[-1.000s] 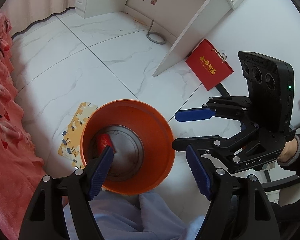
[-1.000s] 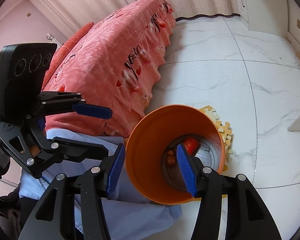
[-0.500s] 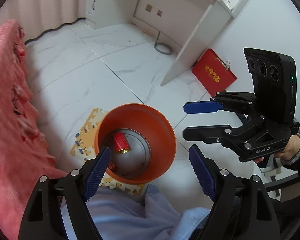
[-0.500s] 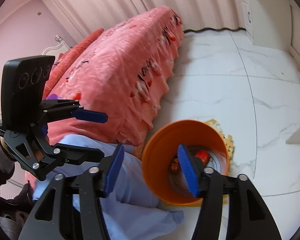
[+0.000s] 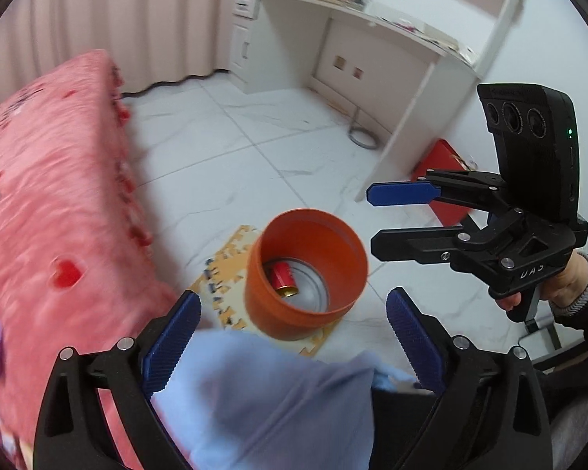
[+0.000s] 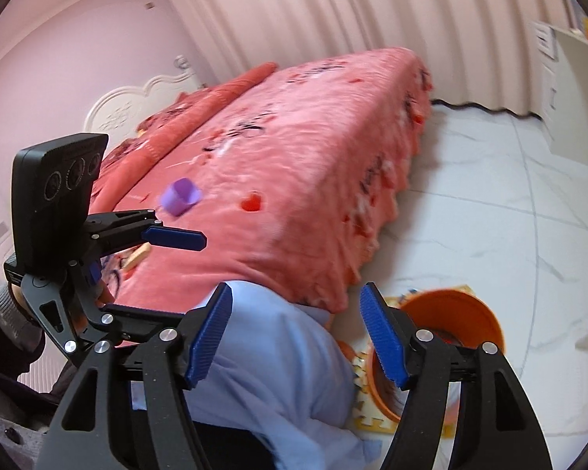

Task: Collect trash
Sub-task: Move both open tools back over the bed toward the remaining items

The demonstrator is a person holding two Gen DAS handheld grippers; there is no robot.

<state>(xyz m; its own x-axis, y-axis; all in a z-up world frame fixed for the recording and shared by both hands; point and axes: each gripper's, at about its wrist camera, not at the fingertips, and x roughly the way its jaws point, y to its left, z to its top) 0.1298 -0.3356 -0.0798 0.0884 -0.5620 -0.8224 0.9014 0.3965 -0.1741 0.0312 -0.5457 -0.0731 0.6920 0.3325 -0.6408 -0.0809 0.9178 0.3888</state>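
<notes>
An orange bin (image 5: 305, 274) stands on the floor on a foam puzzle mat (image 5: 223, 274), with a red can (image 5: 283, 279) inside it. The bin also shows in the right wrist view (image 6: 450, 321). My left gripper (image 5: 290, 344) is open and empty, raised above and short of the bin. My right gripper (image 6: 298, 337) is open and empty; it also shows in the left wrist view (image 5: 392, 219), to the right of the bin. A small purple cup (image 6: 180, 196) lies on the pink bed (image 6: 294, 156). A tan stick-like piece (image 6: 136, 257) lies on the bed by the left gripper.
A light blue cloth (image 5: 262, 399) lies under both grippers at the bed's edge. A white desk (image 5: 392, 58) stands at the far wall, with a red box (image 5: 443, 180) on the floor beside its leg. White marble floor (image 6: 490, 215) lies between bed and desk.
Both grippers have risen and pulled back from the bin, which now looks smaller. The views have tilted up and show the bed top, the purple cup and the desk.
</notes>
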